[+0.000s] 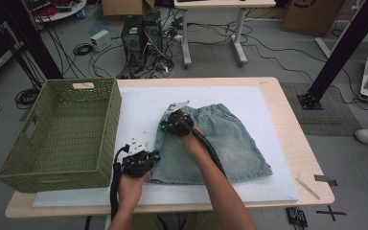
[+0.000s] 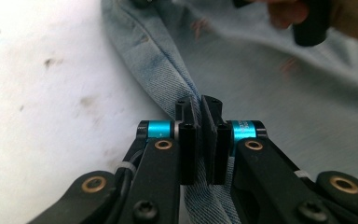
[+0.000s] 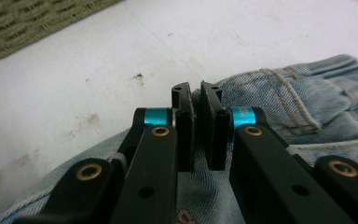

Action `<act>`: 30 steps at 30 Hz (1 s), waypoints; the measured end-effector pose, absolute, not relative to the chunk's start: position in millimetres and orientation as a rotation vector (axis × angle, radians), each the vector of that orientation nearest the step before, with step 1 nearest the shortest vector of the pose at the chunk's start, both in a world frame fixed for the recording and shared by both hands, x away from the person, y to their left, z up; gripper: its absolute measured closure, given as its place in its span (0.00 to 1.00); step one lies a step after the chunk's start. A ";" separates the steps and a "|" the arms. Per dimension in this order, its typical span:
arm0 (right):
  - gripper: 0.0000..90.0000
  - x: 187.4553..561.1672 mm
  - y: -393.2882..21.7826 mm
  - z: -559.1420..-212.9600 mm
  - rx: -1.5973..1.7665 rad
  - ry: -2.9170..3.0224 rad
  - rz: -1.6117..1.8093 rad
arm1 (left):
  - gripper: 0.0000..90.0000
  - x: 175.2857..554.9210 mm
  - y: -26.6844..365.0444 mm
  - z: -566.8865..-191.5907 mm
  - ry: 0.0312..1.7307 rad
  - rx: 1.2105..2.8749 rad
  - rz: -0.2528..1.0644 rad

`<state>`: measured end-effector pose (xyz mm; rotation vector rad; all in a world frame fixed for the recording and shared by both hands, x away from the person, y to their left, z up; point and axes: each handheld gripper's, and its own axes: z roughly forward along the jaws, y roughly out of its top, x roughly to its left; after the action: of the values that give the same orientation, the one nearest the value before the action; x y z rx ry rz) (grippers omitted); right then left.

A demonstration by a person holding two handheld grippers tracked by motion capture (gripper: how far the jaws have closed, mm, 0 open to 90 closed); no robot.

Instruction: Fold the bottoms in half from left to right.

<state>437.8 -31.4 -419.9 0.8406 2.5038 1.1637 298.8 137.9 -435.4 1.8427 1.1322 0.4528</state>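
While both tools (image 2: 199, 108) (image 3: 196, 95) pinch it, the denim skirt (image 1: 220, 143) bears no readable label.

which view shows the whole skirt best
The high view: the whole denim skirt lies flat on the white mat. The left gripper view gives its side seam pinched in the jaws; the right gripper view gives its waistband corner.

High view looks down from above; both gripper views sit close, sharing the denim skirt (image 1: 211, 143).
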 end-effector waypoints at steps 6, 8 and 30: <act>0.97 434.7 -44.6 -406.5 0.827 2.477 1.217 | 0.95 297.7 127.2 -417.6 1.067 1.821 0.445; 0.97 433.4 -51.3 -401.8 0.821 2.462 1.236 | 0.95 298.4 122.2 -412.6 1.045 1.821 0.438; 0.98 417.3 -147.4 -354.4 0.874 2.293 1.322 | 0.95 310.2 39.2 -368.5 0.845 1.804 0.353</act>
<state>417.3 -147.4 -354.4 0.8743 2.2930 1.3222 310.2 39.2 -368.5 1.8036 0.8454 0.3528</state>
